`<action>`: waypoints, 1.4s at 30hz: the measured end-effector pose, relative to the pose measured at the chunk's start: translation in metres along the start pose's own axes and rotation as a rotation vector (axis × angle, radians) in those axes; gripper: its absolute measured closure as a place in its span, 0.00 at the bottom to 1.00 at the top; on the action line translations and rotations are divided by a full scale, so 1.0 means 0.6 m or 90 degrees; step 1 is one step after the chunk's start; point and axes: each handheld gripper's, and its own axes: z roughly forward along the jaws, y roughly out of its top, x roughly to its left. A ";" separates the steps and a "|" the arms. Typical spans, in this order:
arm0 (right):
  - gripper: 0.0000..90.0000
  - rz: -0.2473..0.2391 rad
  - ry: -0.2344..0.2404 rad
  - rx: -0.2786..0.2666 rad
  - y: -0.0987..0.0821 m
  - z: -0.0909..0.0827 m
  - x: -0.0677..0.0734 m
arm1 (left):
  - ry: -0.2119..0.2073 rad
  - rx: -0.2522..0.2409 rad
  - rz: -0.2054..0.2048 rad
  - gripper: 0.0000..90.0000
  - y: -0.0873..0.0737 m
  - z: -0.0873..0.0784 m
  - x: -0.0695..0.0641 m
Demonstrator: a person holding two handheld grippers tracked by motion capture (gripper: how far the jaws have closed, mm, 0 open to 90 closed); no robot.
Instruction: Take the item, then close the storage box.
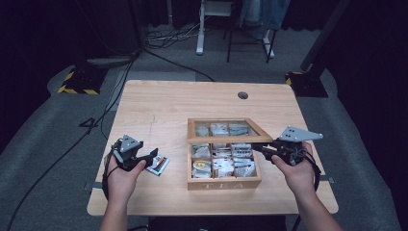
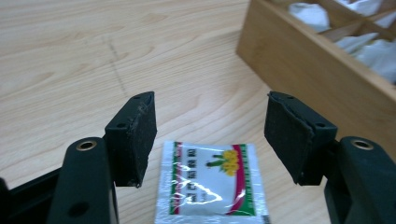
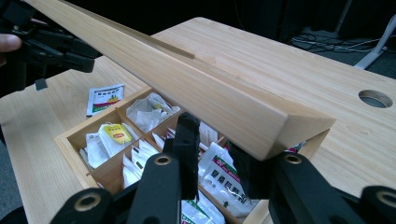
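Observation:
A wooden tea box marked TEA stands on the table, its compartments full of tea sachets. Its windowed lid is raised and tilted. My right gripper is shut on the lid's free edge at the right and holds it up; in the right gripper view the jaws straddle that edge. A single white sachet with red, green and yellow print lies flat on the table left of the box. My left gripper stands open just above the sachet, pads apart from it.
The box's wooden side wall is close on the right of the left gripper. A round cable hole sits near the table's far edge. Bare wood stretches behind and left of the box. Cables and stands lie on the floor beyond.

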 end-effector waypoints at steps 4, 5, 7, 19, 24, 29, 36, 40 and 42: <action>0.80 0.002 0.002 0.000 -0.001 0.000 0.000 | -0.032 0.009 0.033 0.36 0.010 -0.014 -0.022; 0.80 0.002 0.001 0.000 -0.001 -0.001 0.000 | -0.040 0.011 0.042 0.36 0.011 -0.018 -0.028; 0.80 0.004 0.001 0.000 -0.001 -0.001 0.000 | -0.053 0.014 0.057 0.36 0.012 -0.024 -0.039; 0.79 0.006 0.001 0.001 -0.002 -0.005 0.002 | -0.135 0.089 0.139 0.32 -0.008 0.018 -0.094; 0.79 0.007 0.004 0.002 -0.002 -0.008 0.001 | -0.151 0.124 0.135 0.32 -0.021 0.042 -0.096; 0.78 0.009 0.001 0.010 -0.008 -0.009 0.001 | -0.173 0.161 0.150 0.32 -0.033 0.062 -0.101; 0.76 0.013 0.003 0.022 -0.016 -0.011 0.006 | -0.180 0.197 0.158 0.32 -0.046 0.077 -0.102; 0.73 0.018 -0.002 0.030 -0.018 -0.018 0.010 | -0.182 0.214 0.170 0.31 -0.052 0.086 -0.104; 0.72 0.026 -0.001 0.034 -0.019 -0.023 0.010 | -0.181 0.207 0.175 0.28 -0.053 0.088 -0.105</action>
